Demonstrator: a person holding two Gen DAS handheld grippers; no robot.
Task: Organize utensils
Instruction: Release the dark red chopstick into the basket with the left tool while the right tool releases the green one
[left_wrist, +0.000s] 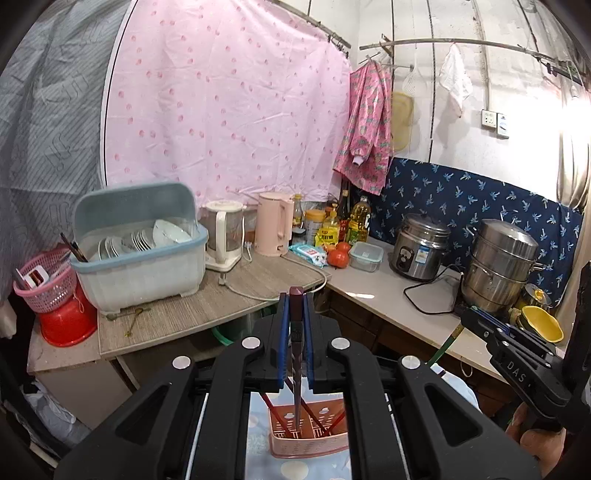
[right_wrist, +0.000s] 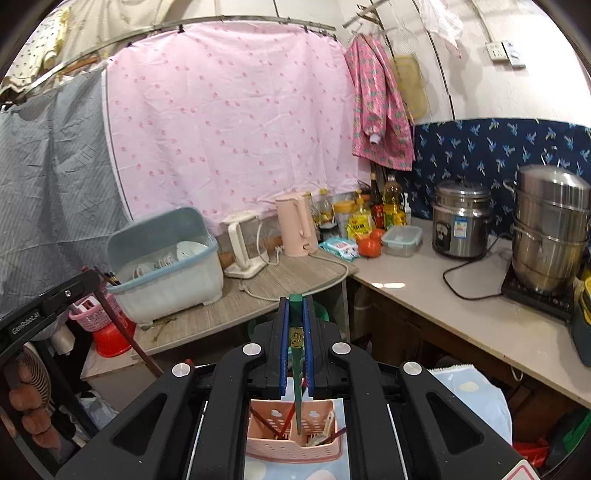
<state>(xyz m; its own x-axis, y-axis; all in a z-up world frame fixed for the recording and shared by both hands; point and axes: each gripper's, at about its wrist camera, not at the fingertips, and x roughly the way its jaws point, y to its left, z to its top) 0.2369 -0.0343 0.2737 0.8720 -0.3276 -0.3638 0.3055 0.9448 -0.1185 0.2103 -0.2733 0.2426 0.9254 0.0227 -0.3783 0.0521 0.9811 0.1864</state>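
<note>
Left tongs are pinched narrow on a dark red chopstick, held near upright, its lower tip down inside the pink utensil caddy on the blue dotted cloth just below me. Right tongs are likewise clamped on a green chopstick, tip hanging over the same caddy's middle compartment; I cannot tell if it touches the floor. Red sticks already lean crosswise in there. My judgement: lower each stick straight, one side at a time, keep it vertical so it clears the leaning ones and the divider, and open only once the tip rests. Risk: releasing high lets a stick bounce out. Farther off, the dish bin sits on the left counter.
</note>
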